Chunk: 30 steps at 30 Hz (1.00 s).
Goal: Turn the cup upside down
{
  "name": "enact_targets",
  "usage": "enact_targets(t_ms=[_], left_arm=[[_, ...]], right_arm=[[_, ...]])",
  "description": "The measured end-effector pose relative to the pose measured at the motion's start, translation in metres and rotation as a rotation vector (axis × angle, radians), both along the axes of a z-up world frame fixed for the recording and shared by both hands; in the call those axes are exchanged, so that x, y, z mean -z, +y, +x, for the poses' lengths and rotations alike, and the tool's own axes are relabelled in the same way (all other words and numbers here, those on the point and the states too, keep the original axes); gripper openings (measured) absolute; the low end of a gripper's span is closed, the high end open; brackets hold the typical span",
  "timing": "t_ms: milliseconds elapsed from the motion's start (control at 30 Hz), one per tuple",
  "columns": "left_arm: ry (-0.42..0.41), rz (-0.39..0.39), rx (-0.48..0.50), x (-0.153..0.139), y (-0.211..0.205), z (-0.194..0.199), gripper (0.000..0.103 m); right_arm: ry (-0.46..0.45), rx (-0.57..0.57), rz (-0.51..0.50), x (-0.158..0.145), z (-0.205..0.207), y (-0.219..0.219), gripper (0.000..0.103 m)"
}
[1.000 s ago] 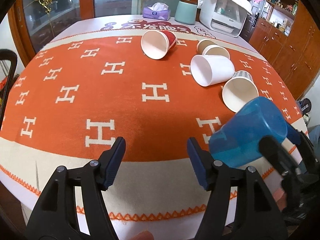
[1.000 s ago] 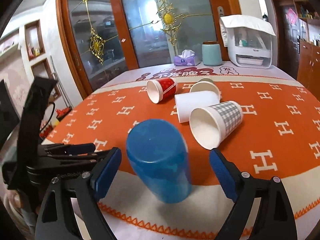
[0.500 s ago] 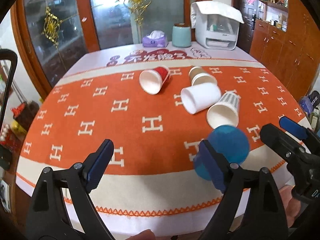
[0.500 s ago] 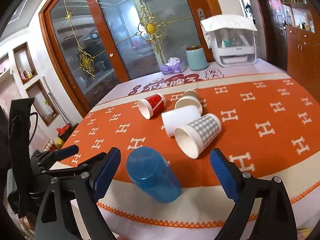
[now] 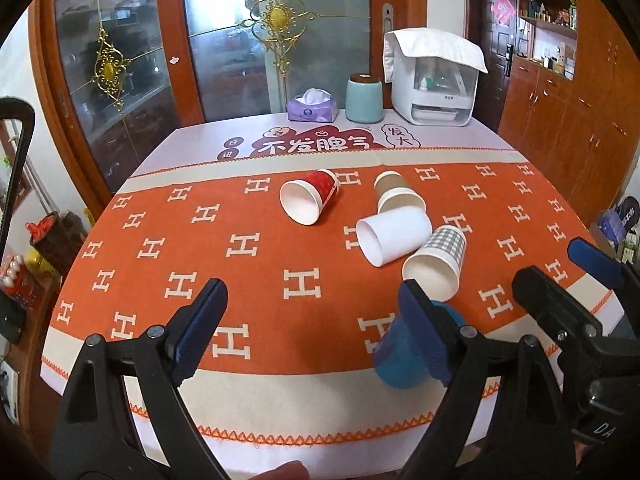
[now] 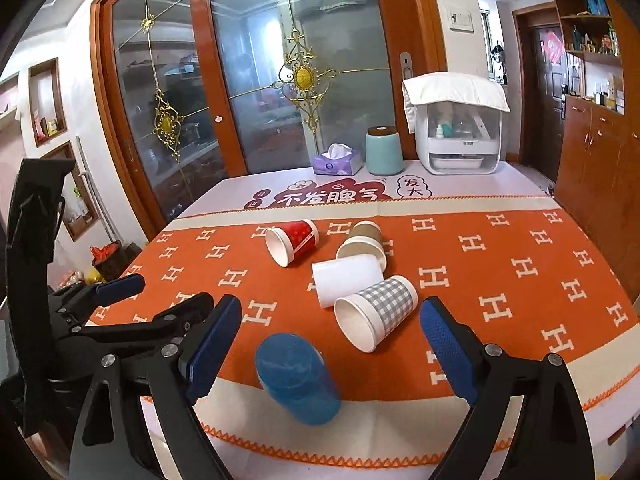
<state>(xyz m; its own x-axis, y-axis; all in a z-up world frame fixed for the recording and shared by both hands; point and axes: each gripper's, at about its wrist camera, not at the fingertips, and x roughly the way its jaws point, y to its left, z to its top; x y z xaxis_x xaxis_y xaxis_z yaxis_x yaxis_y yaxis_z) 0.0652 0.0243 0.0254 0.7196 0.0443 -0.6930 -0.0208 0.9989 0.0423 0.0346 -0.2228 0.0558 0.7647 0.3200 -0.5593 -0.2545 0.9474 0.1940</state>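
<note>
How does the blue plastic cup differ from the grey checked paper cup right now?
The blue plastic cup stands mouth-down near the table's front edge; the grey checked paper cup lies on its side, white inside showing. The blue cup is translucent and plain, the checked one opaque and patterned. Neither is held by a gripper.

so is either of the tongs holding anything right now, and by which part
Nothing is held. Both the left tongs and right tongs are open, and the blue cup stands upside down on the tablecloth, untouched.
</note>
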Motion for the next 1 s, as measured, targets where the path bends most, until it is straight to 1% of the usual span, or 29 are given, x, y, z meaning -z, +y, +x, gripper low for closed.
enact_targets(t_ms=[267, 500, 1000], left_arm=[[-0.001, -0.010, -0.008, -0.0048, 0.0053, 0.0015, 0.086], [-0.008, 0.001, -0.005, -0.0062, 0.0019, 0.0010, 0.086], [-0.004, -0.002, -0.007, -0.0085, 0.0012, 0.0017, 0.086]], right_arm=[[-0.001, -0.005, 0.001, -0.0054, 0.0044, 0.0034, 0.092], [-0.004, -0.001, 0.006, -0.0082, 0.0059, 0.0035, 0.092], [0.003, -0.005, 0.004, -0.0051, 0.0057, 0.0011, 0.092]])
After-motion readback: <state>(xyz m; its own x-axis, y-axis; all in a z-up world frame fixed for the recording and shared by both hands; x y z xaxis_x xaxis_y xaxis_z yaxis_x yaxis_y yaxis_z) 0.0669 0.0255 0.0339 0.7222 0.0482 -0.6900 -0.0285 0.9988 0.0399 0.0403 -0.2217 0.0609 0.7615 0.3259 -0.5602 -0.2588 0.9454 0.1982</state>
